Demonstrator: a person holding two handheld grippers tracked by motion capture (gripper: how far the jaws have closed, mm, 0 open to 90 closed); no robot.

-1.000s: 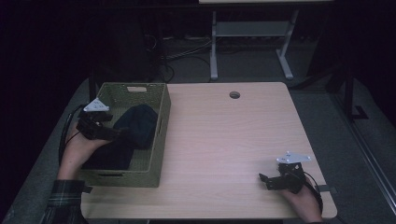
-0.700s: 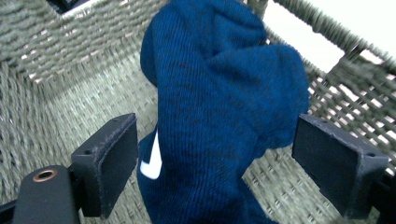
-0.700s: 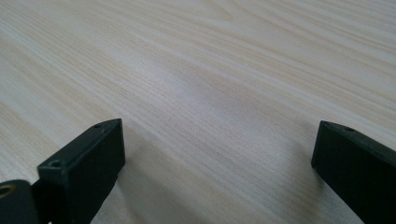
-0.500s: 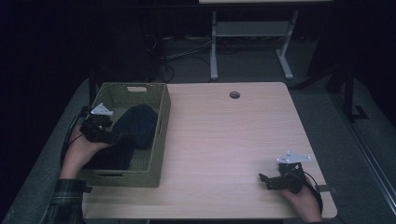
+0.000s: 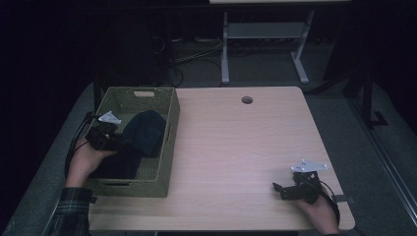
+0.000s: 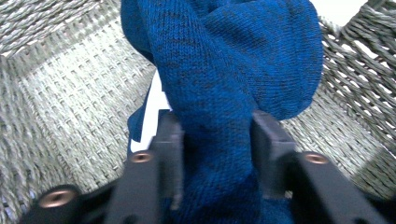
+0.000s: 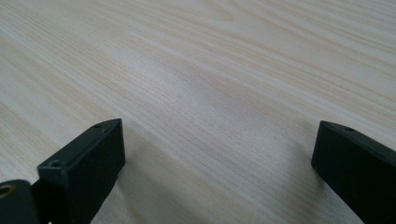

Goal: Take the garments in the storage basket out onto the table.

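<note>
A dark blue knitted garment [image 5: 142,132] lies bunched in a green woven basket [image 5: 173,123] at the table's left. My left gripper [image 5: 118,142] reaches into the basket from its left side. In the left gripper view its jaws have just been closing, and the left gripper [image 6: 217,130] now pinches a thick fold of the blue knit [image 6: 224,60] between its pads. My right gripper [image 5: 278,189] rests near the table's front right corner. In the right gripper view the right gripper [image 7: 219,140] stands wide open over bare wood.
The light wooden table [image 5: 236,142] has a round cable hole [image 5: 247,100] near its far edge. The basket has a handle slot [image 5: 143,93] in its far wall. Behind the table are a white desk frame [image 5: 265,44] and floor cables.
The left gripper's jaws have closed on the blue garment inside the basket. The right hand and its gripper have not moved.
</note>
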